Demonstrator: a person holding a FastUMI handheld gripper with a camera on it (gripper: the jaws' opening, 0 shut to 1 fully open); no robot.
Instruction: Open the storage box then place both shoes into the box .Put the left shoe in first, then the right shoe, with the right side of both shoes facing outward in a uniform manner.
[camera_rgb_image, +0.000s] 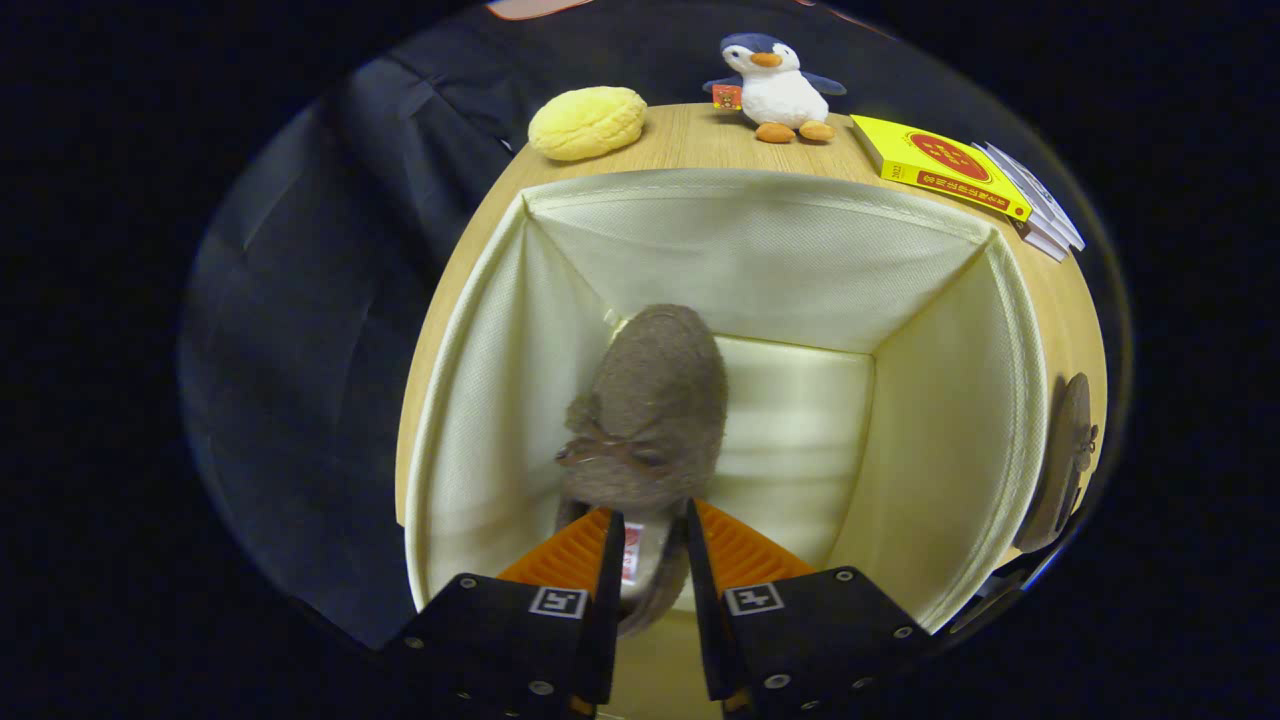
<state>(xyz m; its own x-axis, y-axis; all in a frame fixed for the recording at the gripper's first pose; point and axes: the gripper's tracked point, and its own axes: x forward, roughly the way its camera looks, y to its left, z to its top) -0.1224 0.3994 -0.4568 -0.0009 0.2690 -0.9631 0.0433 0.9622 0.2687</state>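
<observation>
Grey-brown fuzzy fabric sits right at the claw (655, 545): a shoe (650, 410) with a small bow on its upper. Its heel end is between the two fingers, both of which press on the collar from either side, so the claw is closed on the shoe. A white tag with red print shows in the gap between the fingers. The toe points forward, away from the claw.

Shoe hangs inside the open storage box (960, 400), a cream fabric bin with stitched rim. It is toward the left wall of the box as seen from the claw, with the bare box floor ahead and to the right of the fingers. Cannot tell whether the sole touches the floor yet.

A second shoe (1068, 460), same material, lies on the wooden table (700, 140) outside the box, beyond its right wall, well apart from the claw.

Past the far wall of the box: a yellow bun-shaped item (587, 122), a plush penguin (778, 88), a yellow book (940, 162) on a small stack.

Judgement: box is already open; step in hand is placing the first shoe, presumably the left one. Next move calls for lowering until the shoe rests on the floor near the left wall, checking that its right side faces outward, then parting the fingers and lifting clear without dragging it. Room must be left to the right for the second shoe.
</observation>
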